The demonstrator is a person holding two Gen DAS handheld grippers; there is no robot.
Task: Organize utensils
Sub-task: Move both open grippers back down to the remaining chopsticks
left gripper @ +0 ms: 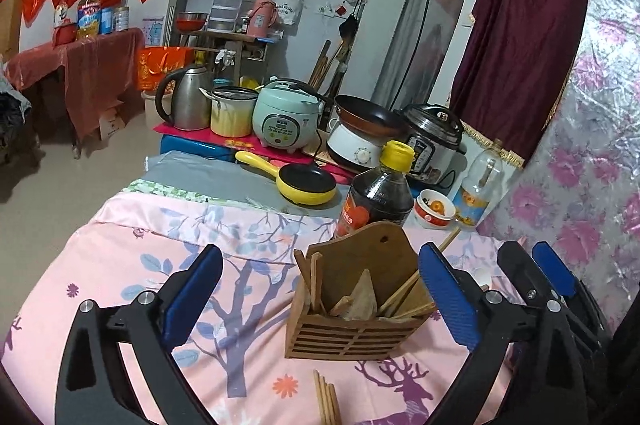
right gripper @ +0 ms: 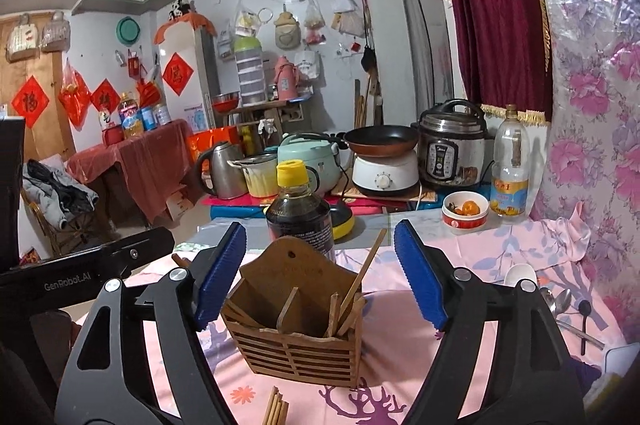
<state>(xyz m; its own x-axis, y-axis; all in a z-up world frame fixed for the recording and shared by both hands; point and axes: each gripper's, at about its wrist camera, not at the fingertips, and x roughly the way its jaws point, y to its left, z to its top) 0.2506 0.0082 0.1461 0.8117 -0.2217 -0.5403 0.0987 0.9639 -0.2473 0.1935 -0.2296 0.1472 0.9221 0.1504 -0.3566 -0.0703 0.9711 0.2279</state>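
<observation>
Chopsticks are lying just in front of the holder, more standing inside it. You are hovering both the left gripper and the right gripper wide and empty; try lowering one, pinching the loose bundle mid-length. Behind the holder, a bottle is standing on the pink cloth; beyond it, cookers are crowding.
</observation>
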